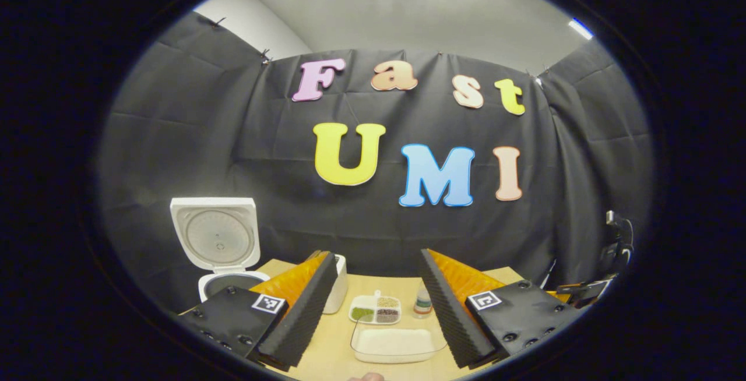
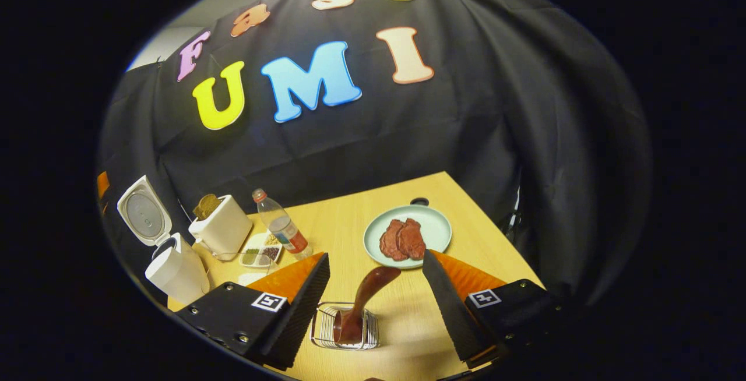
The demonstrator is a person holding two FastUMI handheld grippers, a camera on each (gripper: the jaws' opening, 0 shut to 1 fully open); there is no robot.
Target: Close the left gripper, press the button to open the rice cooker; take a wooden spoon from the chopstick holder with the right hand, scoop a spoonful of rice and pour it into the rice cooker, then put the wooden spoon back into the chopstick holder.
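Note:
The white rice cooker (image 1: 224, 281) stands at the table's far left with its lid (image 1: 214, 232) raised; in the right gripper view the same cooker (image 2: 173, 269) sits at the left edge. My left gripper (image 1: 379, 253) is open and holds nothing. Beyond it lies a clear container of white rice (image 1: 393, 344). A dark wooden spoon (image 2: 366, 300) stands in the wire chopstick holder (image 2: 345, 327). My right gripper (image 2: 375, 254) is open, one finger on either side of the spoon and apart from it.
A white toaster (image 2: 221, 228) with bread in it, a plastic bottle (image 2: 283, 230) and a divided tray of grains (image 2: 260, 251) stand between cooker and holder. A pale green plate (image 2: 436, 225) with meat slices lies farther back. The table's far edge (image 2: 373, 191) meets the black cloth.

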